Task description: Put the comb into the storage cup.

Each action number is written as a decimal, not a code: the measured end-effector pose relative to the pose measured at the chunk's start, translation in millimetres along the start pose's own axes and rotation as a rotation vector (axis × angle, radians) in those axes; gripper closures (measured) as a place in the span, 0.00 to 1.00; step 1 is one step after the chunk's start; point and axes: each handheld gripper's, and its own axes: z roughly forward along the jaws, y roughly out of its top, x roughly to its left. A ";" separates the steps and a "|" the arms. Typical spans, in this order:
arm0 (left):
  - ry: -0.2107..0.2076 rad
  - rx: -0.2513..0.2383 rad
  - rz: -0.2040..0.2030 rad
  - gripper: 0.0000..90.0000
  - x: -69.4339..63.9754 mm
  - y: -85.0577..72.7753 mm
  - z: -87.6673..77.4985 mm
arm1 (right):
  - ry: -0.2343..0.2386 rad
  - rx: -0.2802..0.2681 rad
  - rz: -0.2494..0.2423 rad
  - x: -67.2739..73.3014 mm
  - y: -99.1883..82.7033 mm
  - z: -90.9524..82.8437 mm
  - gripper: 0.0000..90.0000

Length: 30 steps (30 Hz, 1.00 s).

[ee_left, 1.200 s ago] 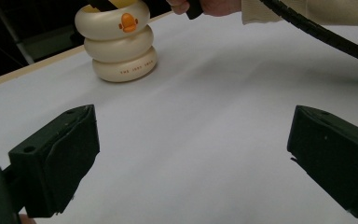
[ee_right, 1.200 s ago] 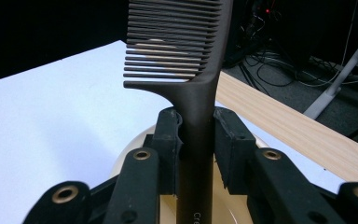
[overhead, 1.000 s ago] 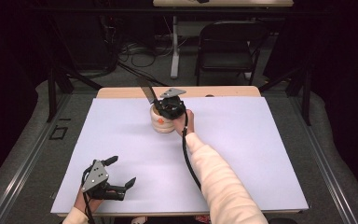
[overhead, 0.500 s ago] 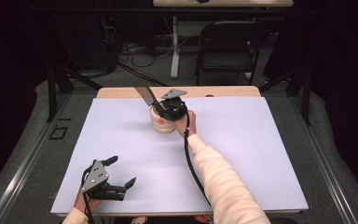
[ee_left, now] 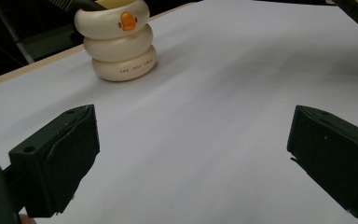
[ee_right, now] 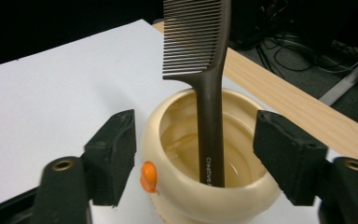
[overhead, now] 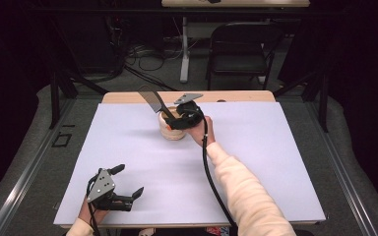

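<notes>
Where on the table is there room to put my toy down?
Lots of bare white table right of the arm, and more between the cream holder and the left gripper. It is crowded at the holder, where the comb and right gripper are.

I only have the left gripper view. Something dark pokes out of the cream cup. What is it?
Observer: A brown comb, handle down in the cup, teeth up.
Operator: Is the right gripper holding it?
Observer: No. The right gripper has just been opening; its fingers stand either side of the cup, clear of the comb.
Operator: What lies past the white sheet?
Observer: A strip of bare wooden table.
</notes>
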 end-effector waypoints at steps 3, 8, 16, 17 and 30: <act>0.001 0.001 0.000 0.02 0.0 0.0 -0.2 | 0.011 0.013 -0.006 0.8 0.6 -4.2 0.26; 0.001 0.002 -0.001 0.03 0.0 0.0 -0.1 | 0.030 0.031 -0.011 2.1 1.0 -11.4 0.20; 0.001 0.001 0.000 0.03 0.1 0.0 0.3 | 0.052 0.043 -0.015 2.0 0.1 -22.9 0.16; 0.001 0.001 0.000 0.03 0.0 0.1 0.3 | 0.054 0.041 -0.013 1.9 -0.5 -24.3 0.15; 0.003 0.005 0.001 0.03 -0.1 0.2 0.2 | 0.098 0.067 -0.016 3.5 -9.1 -46.0 0.07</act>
